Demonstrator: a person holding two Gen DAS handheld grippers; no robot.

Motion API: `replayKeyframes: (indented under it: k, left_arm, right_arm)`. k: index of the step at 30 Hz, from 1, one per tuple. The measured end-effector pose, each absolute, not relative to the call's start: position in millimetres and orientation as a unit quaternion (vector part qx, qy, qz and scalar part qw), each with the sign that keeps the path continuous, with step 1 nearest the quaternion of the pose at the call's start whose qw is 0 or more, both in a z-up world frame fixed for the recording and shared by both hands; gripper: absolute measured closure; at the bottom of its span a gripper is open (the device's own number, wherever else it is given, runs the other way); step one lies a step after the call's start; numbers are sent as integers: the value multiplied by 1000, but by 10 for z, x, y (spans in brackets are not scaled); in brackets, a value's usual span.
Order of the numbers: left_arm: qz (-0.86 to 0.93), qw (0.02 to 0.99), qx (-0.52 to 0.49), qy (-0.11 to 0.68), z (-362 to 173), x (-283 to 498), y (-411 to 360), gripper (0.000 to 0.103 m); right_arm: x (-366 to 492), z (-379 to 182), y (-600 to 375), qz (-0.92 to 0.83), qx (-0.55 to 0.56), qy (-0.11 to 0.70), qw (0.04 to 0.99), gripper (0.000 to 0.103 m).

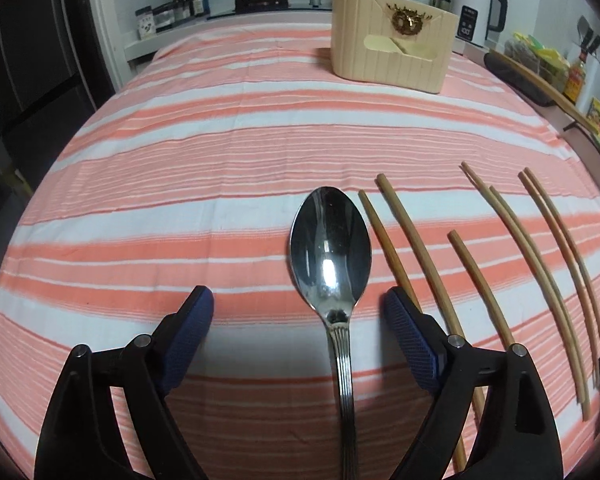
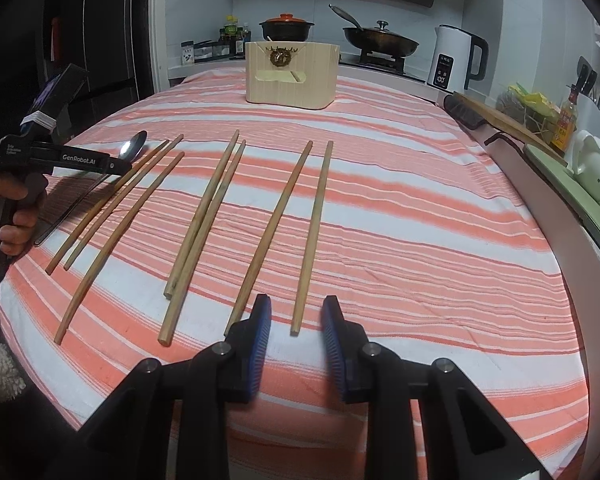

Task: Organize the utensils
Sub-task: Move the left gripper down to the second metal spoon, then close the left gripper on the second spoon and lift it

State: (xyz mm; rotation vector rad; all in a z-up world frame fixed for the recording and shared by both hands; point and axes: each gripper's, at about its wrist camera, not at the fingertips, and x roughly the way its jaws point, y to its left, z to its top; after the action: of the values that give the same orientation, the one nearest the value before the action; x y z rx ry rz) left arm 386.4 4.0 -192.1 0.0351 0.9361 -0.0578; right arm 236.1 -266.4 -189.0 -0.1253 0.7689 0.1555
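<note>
Blue-padded fingers of my left gripper [image 1: 298, 312] stand wide apart on both sides of the shiny metal spoon [image 1: 329, 248], not touching it.

On the striped orange and white cloth [image 1: 220, 152] the spoon lies with its bowl away from me, just beside the row of wooden chopsticks [image 2: 216, 208]. My right gripper [image 2: 296, 320] is narrowly apart over the near end of one chopstick and grips nothing. At the far end stands the beige ribbed utensil holder [image 2: 292, 76].
</note>
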Motion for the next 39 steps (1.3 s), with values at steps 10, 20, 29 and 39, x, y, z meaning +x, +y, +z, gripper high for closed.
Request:
replayKeyframes:
  k: [10,20,29,39]
  left_arm:
    - [-27,894,13,448,-1930,3933,60,15]
    - [-27,894,11,447,-1929,3956,74,15]
    - [-28,894,11,447,-1926,3970,80,15]
    - [-33,898,11,438,-1901,4016,103,44]
  right_arm:
    - [2361,-1911,-2692,80,-52,365,926,76]
    - [2425,-1872,-2681,74,-50,401,912,79]
    - [2486,-1869,-2674,67,-48,403,912,86]
    - [2452,-1879,-2656,61,-53,394,915,88]
